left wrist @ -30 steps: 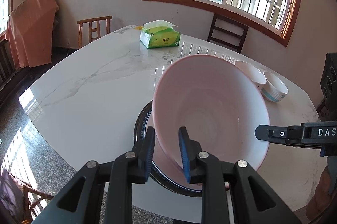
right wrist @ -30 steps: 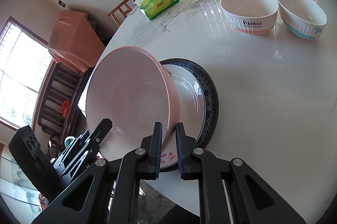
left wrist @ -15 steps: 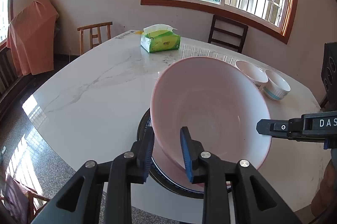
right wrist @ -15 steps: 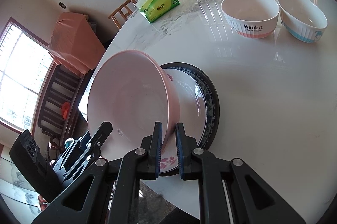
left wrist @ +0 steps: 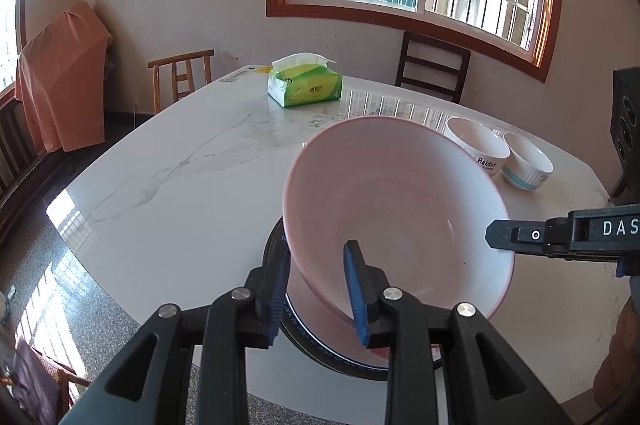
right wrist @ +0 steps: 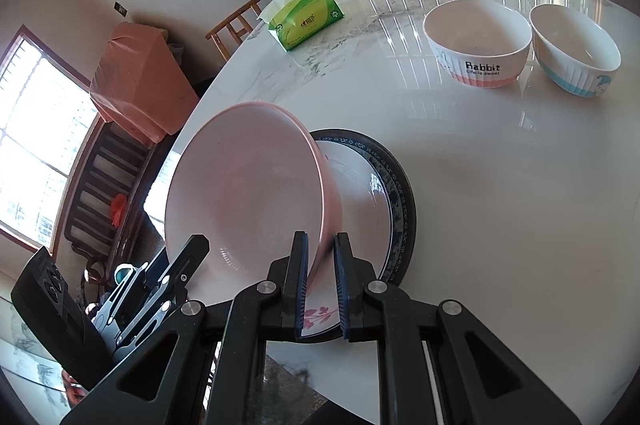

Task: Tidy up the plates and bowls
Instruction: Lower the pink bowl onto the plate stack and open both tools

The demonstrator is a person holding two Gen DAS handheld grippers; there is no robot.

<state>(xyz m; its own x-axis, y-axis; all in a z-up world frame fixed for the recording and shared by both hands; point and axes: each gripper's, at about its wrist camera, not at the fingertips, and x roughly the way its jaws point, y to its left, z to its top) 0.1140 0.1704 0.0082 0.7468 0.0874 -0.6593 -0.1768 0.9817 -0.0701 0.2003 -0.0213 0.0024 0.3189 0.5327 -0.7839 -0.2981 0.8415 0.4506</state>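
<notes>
Left wrist view shows a big pink bowl (left wrist: 400, 209) tipped up on its edge over a stack of plates (left wrist: 320, 345) near the front edge of the white marble tabletop (left wrist: 180, 185). The left gripper (left wrist: 316, 293) straddles the bowl's near rim, one blue pad outside the wall and one inside; a gap shows at each pad, so that gripper is released with the rim between its fingers. From the right wrist view, the right gripper (right wrist: 320, 285) is clenched on the opposite side of the bowl's rim (right wrist: 324, 209), with its pads pressed against the wall on either side, and the bowl (right wrist: 248, 201) leans with its open side facing away from the plates. Beneath it lie a white plate with a pink flower print (right wrist: 320, 317) and, under that, a dark plate with a blue patterned border (right wrist: 400, 201). Farther back on the tabletop stand two small bowls just beside each other: one with "Rabbit" lettering and a pink band (right wrist: 478, 45), the other with a pale blue ribbed base (right wrist: 576, 53). A green tissue pack (right wrist: 304, 19) sits near the far edge, well apart from the dishes. Wooden chairs (left wrist: 182, 77) stand around the table, and an orange cloth (left wrist: 60, 77) covers something by the wall.
</notes>
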